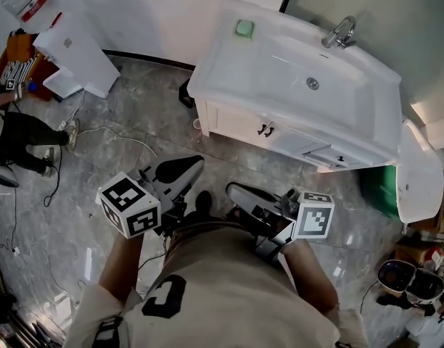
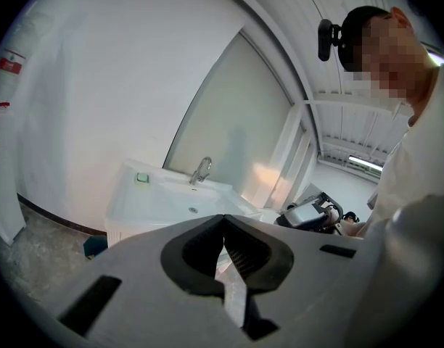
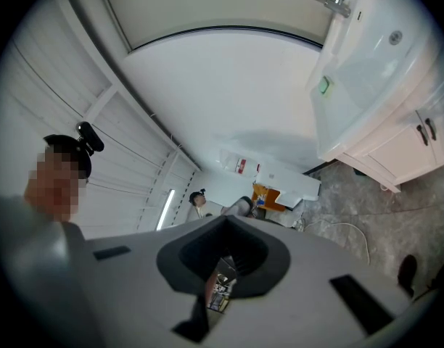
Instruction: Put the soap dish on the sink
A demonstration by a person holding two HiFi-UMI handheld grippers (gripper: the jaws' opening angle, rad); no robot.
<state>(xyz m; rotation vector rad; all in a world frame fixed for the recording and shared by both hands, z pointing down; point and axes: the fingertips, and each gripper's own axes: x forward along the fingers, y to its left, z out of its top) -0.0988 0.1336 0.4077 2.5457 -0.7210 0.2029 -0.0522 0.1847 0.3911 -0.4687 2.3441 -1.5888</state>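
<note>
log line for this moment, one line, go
phase: tools held apart from sink | left tool: shut, empty | right tool: shut, empty | green soap dish: on sink's back corner, untouched

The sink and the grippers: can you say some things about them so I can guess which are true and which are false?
1. A green soap dish sits on a back corner of the sink. True.
2. The left gripper is holding the soap dish. False: its jaws are together with nothing between them, and the dish is on the sink.
3. The faucet stands at the back of the sink. True.
4. The right gripper is wide open. False: it is shut and empty.
5. The soap dish is red. False: it is green.
</note>
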